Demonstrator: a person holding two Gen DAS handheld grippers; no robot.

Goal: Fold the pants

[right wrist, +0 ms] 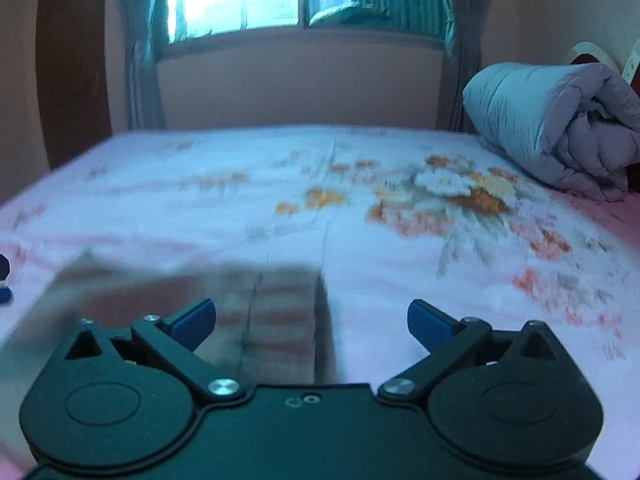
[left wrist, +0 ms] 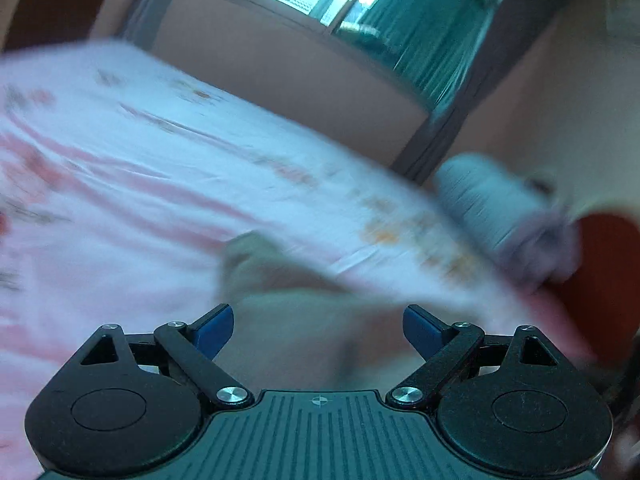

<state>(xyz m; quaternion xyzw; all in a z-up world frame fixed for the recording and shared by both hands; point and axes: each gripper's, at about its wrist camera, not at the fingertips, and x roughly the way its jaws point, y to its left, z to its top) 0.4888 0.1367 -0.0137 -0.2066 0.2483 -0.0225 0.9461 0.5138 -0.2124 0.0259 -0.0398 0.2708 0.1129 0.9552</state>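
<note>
The pants are brownish-beige with faint stripes and lie flat on the bed, folded into a block, just in front of my right gripper. That gripper is open and empty, above their near edge. In the blurred left wrist view the pants show as a beige heap ahead of my left gripper, which is open and empty. The left gripper's blue fingertip peeks in at the left edge of the right wrist view.
The bed has a pink-white floral sheet. A rolled grey quilt lies at the far right, also in the left wrist view. A window with curtains and a wall are behind the bed. A dark wooden door stands at left.
</note>
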